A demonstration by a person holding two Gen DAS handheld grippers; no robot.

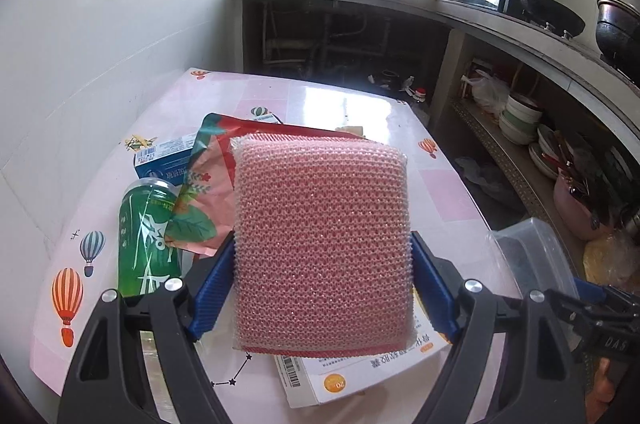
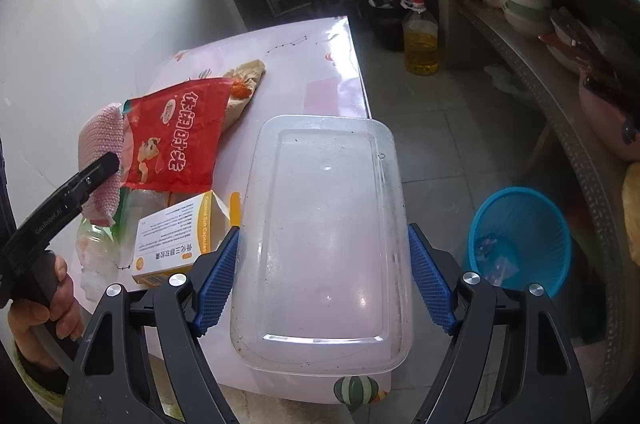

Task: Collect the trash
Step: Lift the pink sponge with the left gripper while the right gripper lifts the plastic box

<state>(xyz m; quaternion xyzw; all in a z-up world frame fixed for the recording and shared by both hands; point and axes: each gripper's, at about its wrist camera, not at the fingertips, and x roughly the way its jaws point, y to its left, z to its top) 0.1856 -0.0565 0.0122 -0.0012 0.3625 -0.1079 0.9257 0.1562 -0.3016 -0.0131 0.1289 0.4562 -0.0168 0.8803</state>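
sponge: pink sponge raised off the worktop, probably bound for the bin
left tongs: left tongs wide, both pads pressed on sponge sides, holding it
lid: clear lid gripped across its width at the worktop edge
right tongs: right tongs wide, clamped on lid
bin: blue bin on floor right of worktop
remaining trash: red bag, box, green bottle on worktop

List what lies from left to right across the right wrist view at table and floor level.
Person's hand → pink scrubbing sponge → red snack bag → clear plastic container → blue waste basket.
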